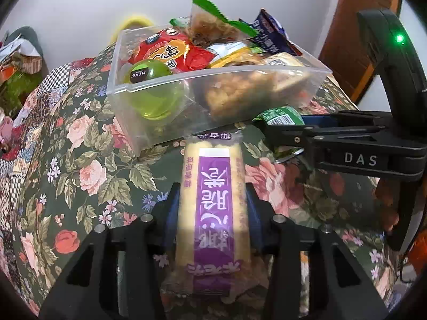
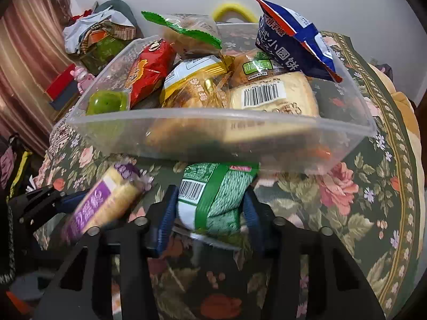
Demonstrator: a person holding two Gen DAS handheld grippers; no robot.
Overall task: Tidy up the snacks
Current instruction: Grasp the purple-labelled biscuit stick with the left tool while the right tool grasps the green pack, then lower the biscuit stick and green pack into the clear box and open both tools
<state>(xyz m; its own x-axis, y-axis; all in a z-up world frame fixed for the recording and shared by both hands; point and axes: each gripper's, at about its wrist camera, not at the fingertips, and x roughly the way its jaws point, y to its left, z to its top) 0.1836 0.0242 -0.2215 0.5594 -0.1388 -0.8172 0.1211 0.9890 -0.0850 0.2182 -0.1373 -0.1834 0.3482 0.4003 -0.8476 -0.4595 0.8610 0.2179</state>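
Observation:
My left gripper (image 1: pixel 212 200) is shut on a long yellow snack bar with a purple label (image 1: pixel 213 200), held just in front of a clear plastic bin (image 1: pixel 149 85). It also shows in the right wrist view (image 2: pixel 104 200). My right gripper (image 2: pixel 210 200) is shut on a green snack packet (image 2: pixel 218 194), close to the bin's near wall (image 2: pixel 213 122). The right gripper and its green packet (image 1: pixel 283 116) show at the right in the left wrist view. The bin holds several snacks: a red bag (image 2: pixel 149 69), a green jelly cup (image 1: pixel 152 90), a blue bag (image 2: pixel 293 45).
The bin stands on a floral tablecloth (image 2: pixel 347 186). Clutter of boxes and wrappers (image 2: pixel 98 37) lies at the far left. A yellow ring (image 2: pixel 234 10) sits behind the bin by a white wall. A wooden door (image 1: pixel 357 26) is at the right.

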